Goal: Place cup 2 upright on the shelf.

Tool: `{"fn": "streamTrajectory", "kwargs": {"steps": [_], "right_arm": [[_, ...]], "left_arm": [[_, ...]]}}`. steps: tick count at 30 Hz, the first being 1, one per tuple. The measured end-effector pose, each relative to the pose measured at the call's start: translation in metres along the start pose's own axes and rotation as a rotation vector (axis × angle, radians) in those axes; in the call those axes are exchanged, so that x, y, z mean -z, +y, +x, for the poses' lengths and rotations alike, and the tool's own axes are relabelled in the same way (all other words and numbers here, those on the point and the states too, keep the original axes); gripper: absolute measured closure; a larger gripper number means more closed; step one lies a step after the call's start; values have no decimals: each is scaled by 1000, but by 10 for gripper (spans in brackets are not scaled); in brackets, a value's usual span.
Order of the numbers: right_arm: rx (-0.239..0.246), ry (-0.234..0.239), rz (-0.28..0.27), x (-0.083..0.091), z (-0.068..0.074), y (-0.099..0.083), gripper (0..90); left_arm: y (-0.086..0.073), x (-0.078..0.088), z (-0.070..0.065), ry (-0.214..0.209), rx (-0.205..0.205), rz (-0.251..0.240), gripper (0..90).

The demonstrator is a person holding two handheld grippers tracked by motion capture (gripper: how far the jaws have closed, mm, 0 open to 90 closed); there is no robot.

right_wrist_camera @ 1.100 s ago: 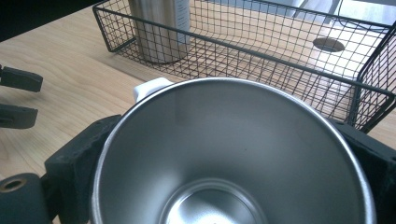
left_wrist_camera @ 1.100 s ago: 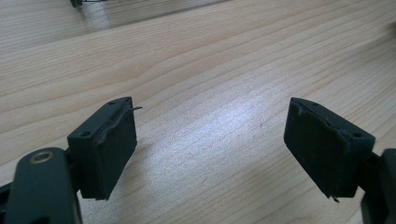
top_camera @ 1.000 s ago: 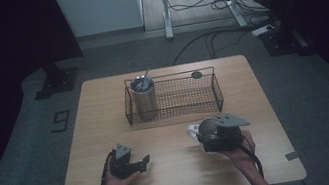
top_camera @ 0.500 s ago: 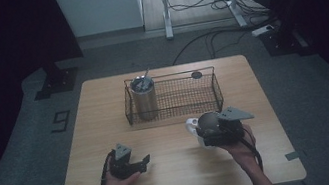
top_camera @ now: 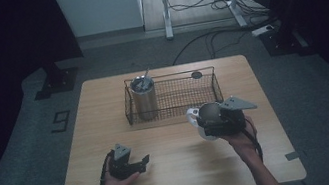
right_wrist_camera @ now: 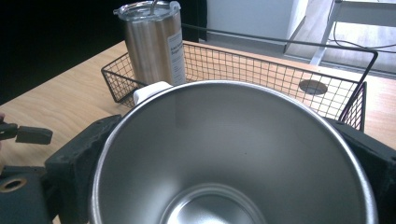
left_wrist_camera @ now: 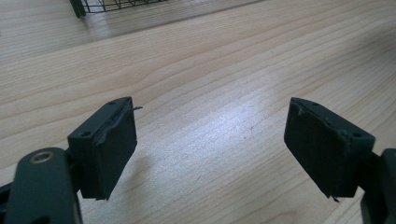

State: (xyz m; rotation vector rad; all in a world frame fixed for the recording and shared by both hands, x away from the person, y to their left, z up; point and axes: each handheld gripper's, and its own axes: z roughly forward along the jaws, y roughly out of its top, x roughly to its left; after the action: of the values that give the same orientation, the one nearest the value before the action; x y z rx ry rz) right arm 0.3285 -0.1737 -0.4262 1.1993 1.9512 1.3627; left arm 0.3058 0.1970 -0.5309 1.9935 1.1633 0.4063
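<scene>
- Cup (right_wrist_camera: 233, 154): stainless, rigid, smooth-walled, probably light and slippery; sits lower centre of right gripper view, clamped across its body by right tool (top_camera: 208, 121).
- Left tool (left_wrist_camera: 210, 154): jaws apart, empty, over bare worktop (left_wrist_camera: 210, 56).
- Handle (right_wrist_camera: 150, 90): apparently white; firmer hold.

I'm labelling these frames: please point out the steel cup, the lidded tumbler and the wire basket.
steel cup (right_wrist_camera: 224, 154): right gripper view, inner wall.
lidded tumbler (top_camera: 144, 98): high view, side wall.
wire basket (top_camera: 180, 91): high view, mesh floor.
</scene>
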Motion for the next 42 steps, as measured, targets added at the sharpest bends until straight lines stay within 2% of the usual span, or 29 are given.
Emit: {"fn": "streamTrajectory", "kwargs": {"steps": [15,28,42], "right_arm": [[15,-3,-26,-2,0,27,59],[-15,-28,-25,-12,-11,40,58],[7,-38,-20,-20,-15,53,59]], "left_arm": [[0,0,0,-3,2,1,175],[0,1,0,-7,-1,-4,175],[-1,1,0,0,-3,-13,177]]}}
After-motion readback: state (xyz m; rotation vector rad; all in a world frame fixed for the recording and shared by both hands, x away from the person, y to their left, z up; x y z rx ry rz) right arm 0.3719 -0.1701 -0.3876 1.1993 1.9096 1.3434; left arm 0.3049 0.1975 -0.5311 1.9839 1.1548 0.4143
